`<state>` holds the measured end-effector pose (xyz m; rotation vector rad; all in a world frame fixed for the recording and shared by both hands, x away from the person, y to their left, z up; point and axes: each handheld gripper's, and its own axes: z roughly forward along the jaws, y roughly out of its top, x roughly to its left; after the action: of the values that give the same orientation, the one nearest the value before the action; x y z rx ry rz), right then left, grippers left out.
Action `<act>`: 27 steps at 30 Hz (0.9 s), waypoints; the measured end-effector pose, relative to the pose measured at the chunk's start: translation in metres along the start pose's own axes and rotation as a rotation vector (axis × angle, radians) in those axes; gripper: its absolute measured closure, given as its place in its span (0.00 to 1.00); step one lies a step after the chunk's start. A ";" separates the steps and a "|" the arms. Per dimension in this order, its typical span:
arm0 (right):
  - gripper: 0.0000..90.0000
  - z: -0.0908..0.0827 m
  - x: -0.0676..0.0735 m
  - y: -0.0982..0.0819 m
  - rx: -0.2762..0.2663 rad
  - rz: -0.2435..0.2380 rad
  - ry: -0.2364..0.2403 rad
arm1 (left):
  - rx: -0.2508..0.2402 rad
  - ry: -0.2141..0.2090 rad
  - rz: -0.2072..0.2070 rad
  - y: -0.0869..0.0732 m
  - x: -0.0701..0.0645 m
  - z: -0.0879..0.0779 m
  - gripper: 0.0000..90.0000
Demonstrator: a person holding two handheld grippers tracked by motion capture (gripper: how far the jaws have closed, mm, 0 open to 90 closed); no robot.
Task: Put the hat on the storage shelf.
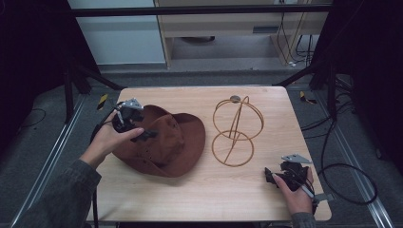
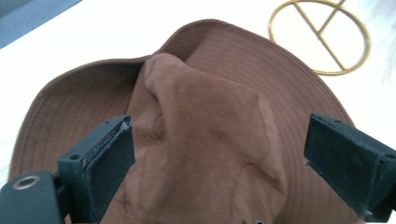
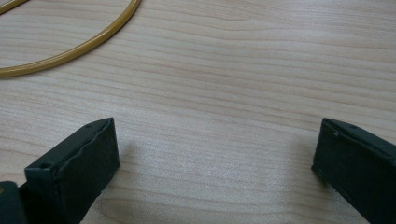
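Spread wide, the left gripper (image 2: 219, 158) is poised over the soft, light brown hat (image 2: 201, 140); its crown is best pinched. The right gripper (image 3: 215, 172) is held apart over the bench (image 3: 243, 70).

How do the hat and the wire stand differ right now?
The brown hat is soft fabric, lying low with its crown creased; the gold wire stand is rigid, open rings standing upright. The left gripper hovers open over the hat; the stand has no gripper at it. Both rest on the wooden table, side by side, apart.
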<state>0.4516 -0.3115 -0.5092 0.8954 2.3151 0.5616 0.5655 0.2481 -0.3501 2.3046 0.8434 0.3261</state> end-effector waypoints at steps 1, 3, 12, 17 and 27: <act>0.01 0.000 0.000 0.000 0.000 0.000 0.000 | 0.012 0.002 0.004 0.004 0.001 0.001 0.09; 0.01 0.000 0.000 0.000 0.000 0.000 0.000 | 0.020 0.007 0.005 0.008 0.002 0.004 0.09; 0.01 0.000 0.000 0.000 0.000 -0.001 0.000 | 0.088 0.034 0.018 0.018 0.007 0.012 0.10; 0.00 0.000 0.000 0.000 0.000 0.000 0.000 | 0.112 0.046 0.022 0.017 0.010 0.017 0.09; 0.01 0.000 0.000 0.000 0.000 0.000 0.000 | 0.164 0.074 0.021 0.015 0.013 0.025 0.09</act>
<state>0.4516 -0.3115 -0.5092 0.8952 2.3151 0.5614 0.5937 0.2354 -0.3594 2.4676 0.9132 0.3655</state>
